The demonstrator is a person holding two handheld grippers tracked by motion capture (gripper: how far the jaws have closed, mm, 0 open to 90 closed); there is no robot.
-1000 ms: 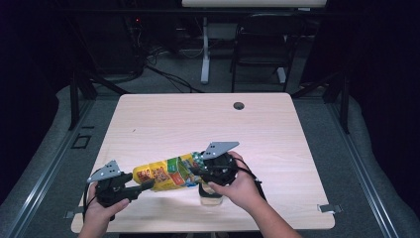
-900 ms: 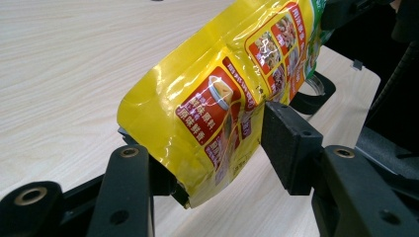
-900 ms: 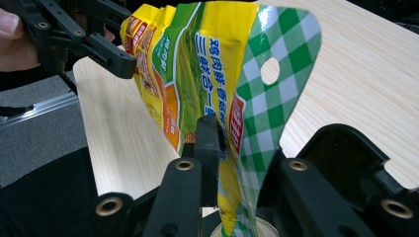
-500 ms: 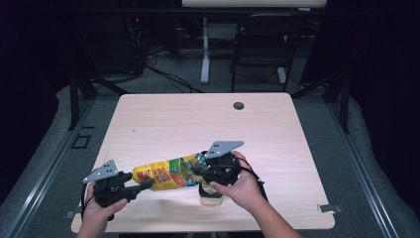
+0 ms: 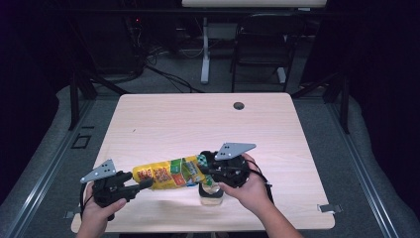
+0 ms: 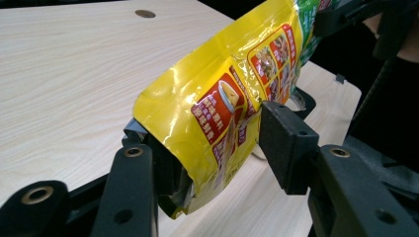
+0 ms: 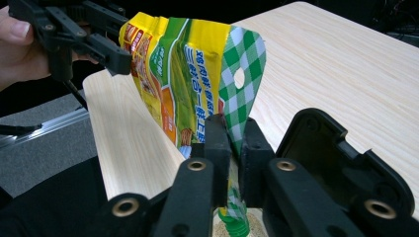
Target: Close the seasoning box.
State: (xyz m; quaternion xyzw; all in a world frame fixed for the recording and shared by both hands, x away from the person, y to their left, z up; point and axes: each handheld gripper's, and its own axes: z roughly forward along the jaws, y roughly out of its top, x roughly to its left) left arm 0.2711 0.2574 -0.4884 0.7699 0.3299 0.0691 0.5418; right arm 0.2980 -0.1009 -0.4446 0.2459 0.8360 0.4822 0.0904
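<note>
A yellow and green food pouch (image 5: 166, 174) hangs level above the table's front edge, held at both ends. My left gripper (image 5: 143, 183) is at its yellow bottom end. In the left gripper view the pouch (image 6: 217, 84) sits between the jaws, which have just been closing, and the pads press its sides. My right gripper (image 5: 203, 171) has just closed its jaws. In the right gripper view they pinch the green checked top strip of the pouch (image 7: 183, 74). A small clear jar (image 5: 210, 194) stands under the right gripper (image 7: 234, 133).
The pale wooden table (image 5: 198, 119) has a dark round hole (image 5: 238, 105) near its far edge. Behind the table stand a chair (image 5: 262, 44) and desk legs on a dark floor. Both hands work close to the near edge.
The right gripper has shifted slightly to the right at the pouch's top end. The left gripper and the pouch's bottom end have stayed where they were.
</note>
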